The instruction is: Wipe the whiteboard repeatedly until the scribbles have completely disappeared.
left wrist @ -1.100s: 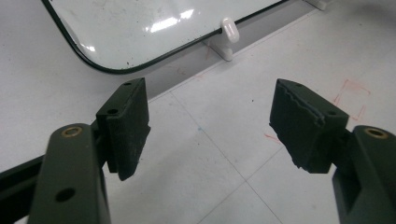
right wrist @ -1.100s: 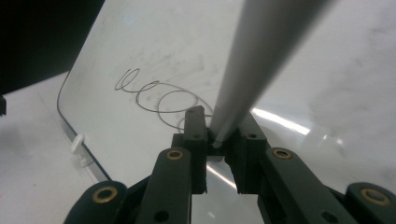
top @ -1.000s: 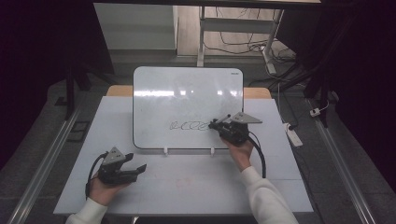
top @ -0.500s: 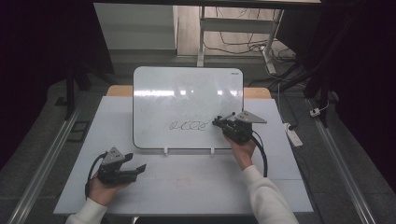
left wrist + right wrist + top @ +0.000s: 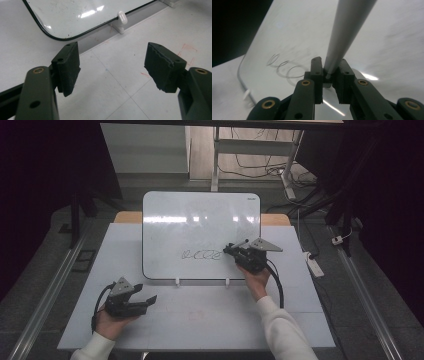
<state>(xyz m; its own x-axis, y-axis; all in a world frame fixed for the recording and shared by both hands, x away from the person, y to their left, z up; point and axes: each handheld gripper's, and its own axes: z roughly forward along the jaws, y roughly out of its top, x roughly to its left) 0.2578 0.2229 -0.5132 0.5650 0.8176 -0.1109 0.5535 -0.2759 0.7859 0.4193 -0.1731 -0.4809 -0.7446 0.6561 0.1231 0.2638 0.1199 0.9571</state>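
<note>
The left hand-held gripper (image 5: 145,300) rests near the front of the pale worktop (image 5: 200,320), its ribbed black jaws spread wide on nothing, while the right hand-held gripper (image 5: 231,251) is clamped tight on a slim grey marker (image 5: 347,32). The marker sits over the glossy, round-cornered whiteboard (image 5: 200,220), beside looping scribbles (image 5: 201,254). I'd keep pressure light and strokes even on that slick surface.

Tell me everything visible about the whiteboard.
The whiteboard is a glossy white panel with rounded corners and a thin dark rim, leaning back on the table, its lower edge held by two small white clips. A row of black loops is drawn low on it. The right tool, shut on a pen, is at the loops' right end.
</note>
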